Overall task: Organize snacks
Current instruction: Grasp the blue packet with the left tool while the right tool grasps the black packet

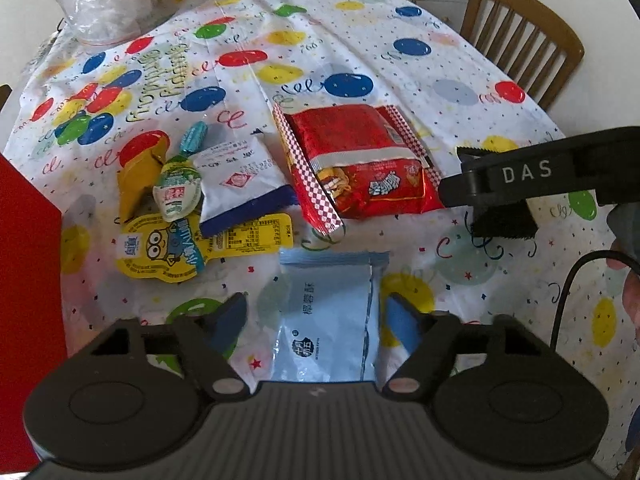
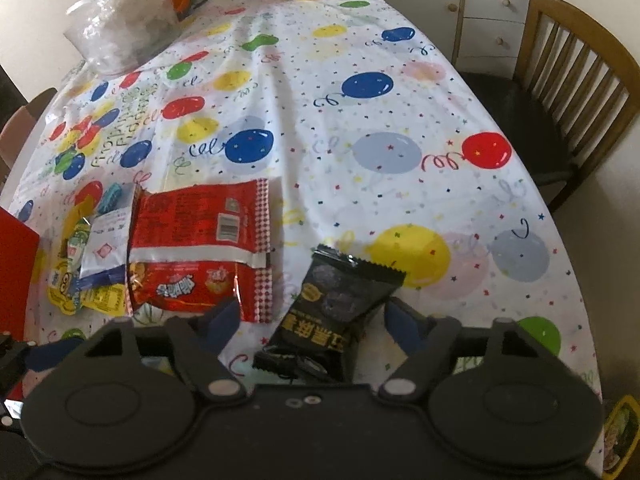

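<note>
Both wrist cameras sit just behind their tongs and look steeply down and forward over the balloon-printed cloth on the worktop (image 1: 360, 48), close to it. The left view is over a pale blue packet (image 1: 332, 320), the right view over a black packet (image 2: 340, 300). Both share the red foil snack bag (image 1: 360, 160) and the slatted wooden chair (image 2: 576, 80) at far right.

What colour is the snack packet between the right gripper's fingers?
Black packet with gold writing, clearest in the right wrist view.

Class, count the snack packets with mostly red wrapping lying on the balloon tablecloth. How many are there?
1. The red snack packet lies flat beyond the pale blue packet, right of the white pouch. Others may be hidden under the pile on the left.
</note>
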Tool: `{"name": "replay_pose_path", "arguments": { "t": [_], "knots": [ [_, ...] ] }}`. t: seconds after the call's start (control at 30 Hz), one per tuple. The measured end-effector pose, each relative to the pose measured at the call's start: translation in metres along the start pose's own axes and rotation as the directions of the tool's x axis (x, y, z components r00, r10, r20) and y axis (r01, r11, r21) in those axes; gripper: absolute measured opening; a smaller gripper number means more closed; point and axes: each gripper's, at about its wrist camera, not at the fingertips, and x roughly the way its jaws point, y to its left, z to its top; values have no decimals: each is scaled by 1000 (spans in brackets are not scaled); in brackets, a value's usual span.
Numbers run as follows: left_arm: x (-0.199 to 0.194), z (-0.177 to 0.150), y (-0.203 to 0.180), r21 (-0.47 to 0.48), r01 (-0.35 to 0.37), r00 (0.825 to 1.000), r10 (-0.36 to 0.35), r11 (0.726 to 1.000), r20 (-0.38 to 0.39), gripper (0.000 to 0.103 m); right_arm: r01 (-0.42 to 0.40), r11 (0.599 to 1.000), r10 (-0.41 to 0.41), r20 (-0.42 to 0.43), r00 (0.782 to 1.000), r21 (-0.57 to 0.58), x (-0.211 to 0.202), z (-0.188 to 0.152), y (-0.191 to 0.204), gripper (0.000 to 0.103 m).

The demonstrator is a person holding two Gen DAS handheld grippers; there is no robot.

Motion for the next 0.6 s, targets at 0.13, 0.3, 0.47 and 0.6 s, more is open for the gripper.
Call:
{"name": "replay_pose_path", "arguments": {
  "t": [0.13,0.3,0.47,0.6],
  "knots": [
    [2,0,0,-1,11,1000,-11,1000,-9,61,10,1000,-10,-7,1000,-1,2,-1,0,64],
    [2,1,1,-6,7,1000,-7,1000,-1,52,25,1000,-25,-2,1000,-1,0,-2,-1,48],
    [1,0,6,-33,20,1000,-20,999,6,48,16,1000,-16,7,1000,6,-3,-5,-5,36],
    [-3,-1,12,-77,38,999,-38,996,5,48,11,1000,-11,13,1000,16,-8,-9,-6,35]
  ]
}}
